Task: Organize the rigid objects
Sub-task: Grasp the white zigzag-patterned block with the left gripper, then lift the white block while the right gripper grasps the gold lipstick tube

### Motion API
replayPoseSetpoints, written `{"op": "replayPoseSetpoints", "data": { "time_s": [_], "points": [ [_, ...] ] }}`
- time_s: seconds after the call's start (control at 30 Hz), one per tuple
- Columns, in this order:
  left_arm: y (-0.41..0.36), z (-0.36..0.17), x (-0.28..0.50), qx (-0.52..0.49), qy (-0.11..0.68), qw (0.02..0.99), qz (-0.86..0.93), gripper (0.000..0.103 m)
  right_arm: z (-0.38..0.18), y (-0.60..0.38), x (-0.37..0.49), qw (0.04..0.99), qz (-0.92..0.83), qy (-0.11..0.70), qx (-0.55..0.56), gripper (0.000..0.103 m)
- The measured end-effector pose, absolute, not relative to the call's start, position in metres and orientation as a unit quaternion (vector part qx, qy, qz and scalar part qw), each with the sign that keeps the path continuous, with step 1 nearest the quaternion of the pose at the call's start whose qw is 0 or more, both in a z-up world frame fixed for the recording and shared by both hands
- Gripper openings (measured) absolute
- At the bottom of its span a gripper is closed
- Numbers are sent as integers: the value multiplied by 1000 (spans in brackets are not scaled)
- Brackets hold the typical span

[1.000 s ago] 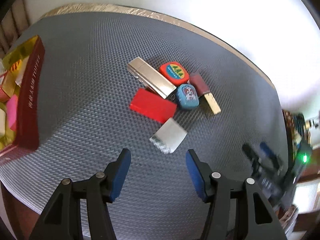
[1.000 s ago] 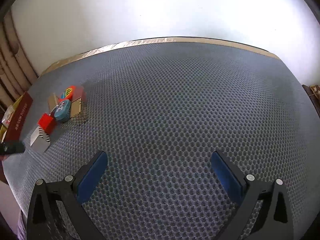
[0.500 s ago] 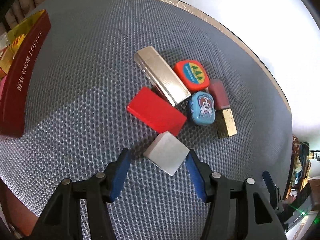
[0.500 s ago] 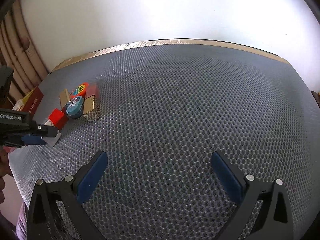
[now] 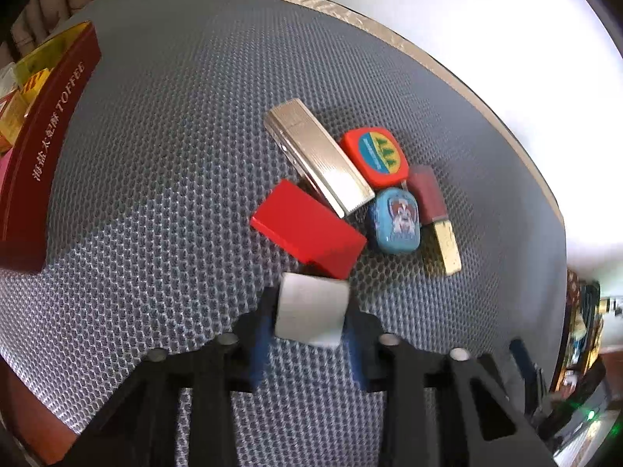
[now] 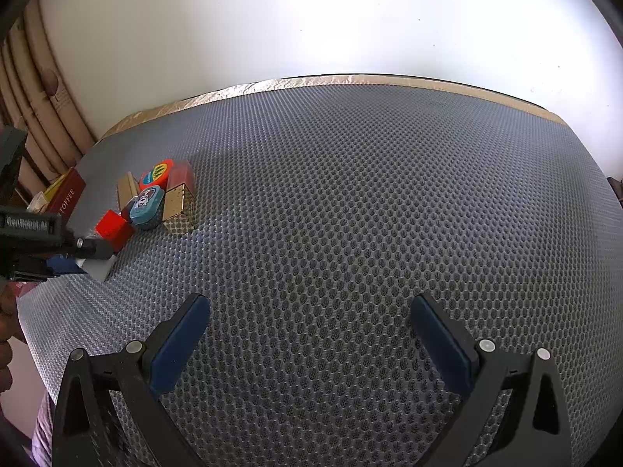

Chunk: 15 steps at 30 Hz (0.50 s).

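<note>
My left gripper (image 5: pixel 310 316) points down at a small silver block (image 5: pixel 311 313) on the grey mesh mat (image 5: pixel 155 124). Its jaws are closing, and both blue pads press on the block's sides. Just beyond lies a cluster: a red box (image 5: pixel 307 229), a long brushed-metal case (image 5: pixel 317 155), an orange tin (image 5: pixel 375 155), a blue tin with a dog picture (image 5: pixel 397 220) and a maroon-and-gold stick (image 5: pixel 432 206). The right wrist view shows the same cluster far left, with the left gripper (image 6: pixel 74 258) on the silver block (image 6: pixel 99 268). My right gripper (image 6: pixel 307 311) hangs open over bare mat.
A maroon toffee box (image 5: pixel 46 148) holding several coloured packets sits at the mat's left edge. A gold-coloured table rim (image 5: pixel 428 58) and a white wall bound the far side. A hand shows at the left border of the right wrist view.
The left gripper came forward and down over the silver block, then shut its pads on it; the block has turned square between them. The right gripper stayed put.
</note>
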<state>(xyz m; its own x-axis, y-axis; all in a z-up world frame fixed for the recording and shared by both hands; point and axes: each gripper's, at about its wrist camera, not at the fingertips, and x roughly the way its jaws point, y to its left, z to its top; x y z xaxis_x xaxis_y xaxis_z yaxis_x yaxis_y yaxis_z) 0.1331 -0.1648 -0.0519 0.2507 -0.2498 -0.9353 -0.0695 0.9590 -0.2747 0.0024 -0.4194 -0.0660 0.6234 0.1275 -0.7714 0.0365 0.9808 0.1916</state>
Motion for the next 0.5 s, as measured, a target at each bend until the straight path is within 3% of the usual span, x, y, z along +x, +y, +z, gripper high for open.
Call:
{"op": "replayPoseSetpoints", "data": {
  "time_s": [0.5],
  "points": [
    [-124,-36,83,-52,568,818,-71,31,-74,-420,6,894,23,438,90,103]
  ]
}}
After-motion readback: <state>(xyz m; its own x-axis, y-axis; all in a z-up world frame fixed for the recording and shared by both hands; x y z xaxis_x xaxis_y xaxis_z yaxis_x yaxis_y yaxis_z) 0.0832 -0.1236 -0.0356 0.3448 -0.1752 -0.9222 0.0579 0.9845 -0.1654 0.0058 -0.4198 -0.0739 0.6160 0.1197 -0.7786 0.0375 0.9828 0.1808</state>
